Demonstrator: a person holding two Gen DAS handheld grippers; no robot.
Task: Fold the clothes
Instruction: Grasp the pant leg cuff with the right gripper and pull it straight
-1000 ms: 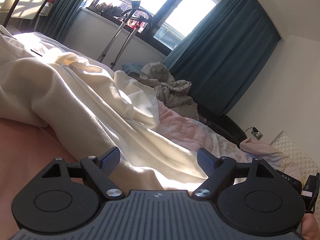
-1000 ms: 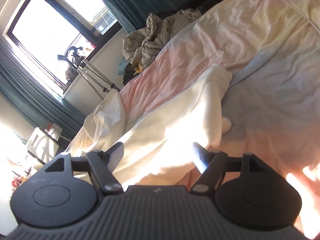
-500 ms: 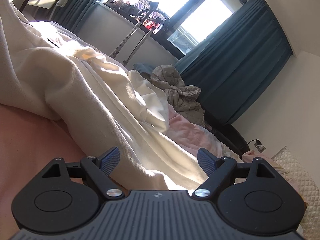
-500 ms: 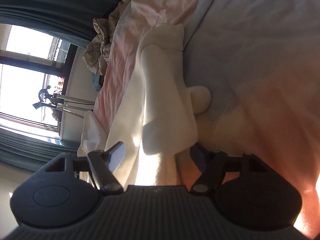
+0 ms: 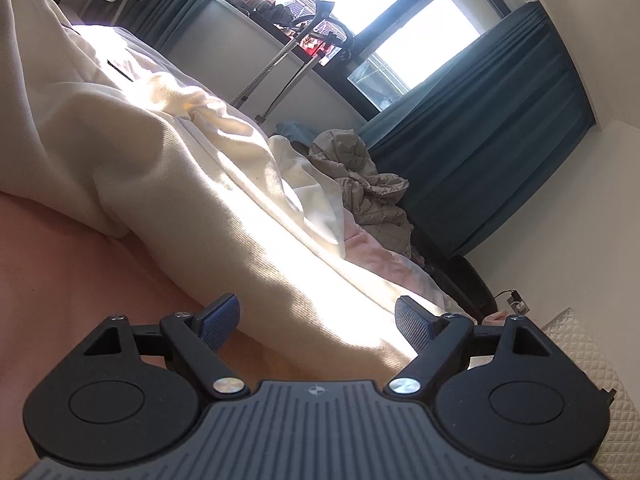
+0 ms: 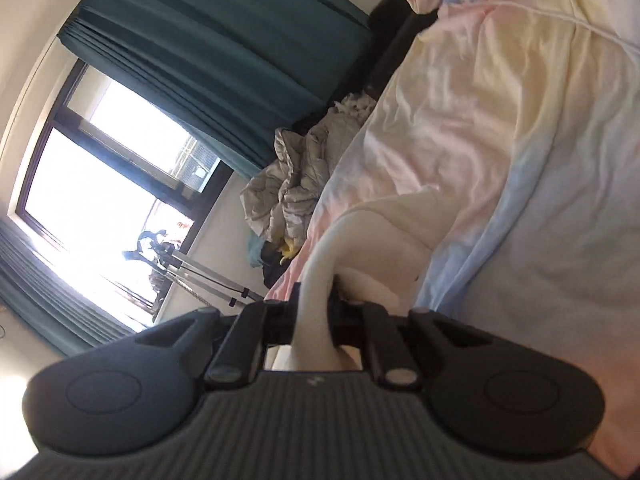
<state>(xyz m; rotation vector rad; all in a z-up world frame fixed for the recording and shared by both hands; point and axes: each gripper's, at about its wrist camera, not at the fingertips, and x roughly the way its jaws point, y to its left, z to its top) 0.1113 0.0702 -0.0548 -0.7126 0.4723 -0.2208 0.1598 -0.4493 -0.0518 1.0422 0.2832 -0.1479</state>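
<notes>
While my right gripper (image 6: 316,312) pinches a fold of the cream garment (image 6: 320,280) between closed jaws, my left gripper (image 5: 316,322) stands with jaws wide apart and nothing between them, so I log the two tools first. Item, left fingertips (image 5: 222,316): blue pads straddling a long cream limb of the same garment (image 5: 240,240), a sleeve or leg, I cannot tell which, that passes just ahead of them without touching either pad as far as I can see. Item, axis: in the left wrist view that limb runs from upper left, where the bulk of the cloth is heaped, down to lower right past the right-hand pad, so it lies across the opening at a slant rather than along it. Item, support: peach bedsheet (image 5: 60,280) under the left tool; in the right wrist view a pastel pink, yellow and blue bedcover (image 6: 520,140) spreads beyond the pinched cloth. I judge the left tool the nearer to the free length, and a short push forward with a slight turn should bring the limb between its pads; the right one already has its end. Item, middle distance: a crumpled grey quilted heap (image 5: 360,184) at the bed's far edge. Item, far: crutches (image 5: 280,68) leaning under the window (image 5: 380,8), teal curtains (image 5: 500,132), a wall socket (image 5: 516,302).
</notes>
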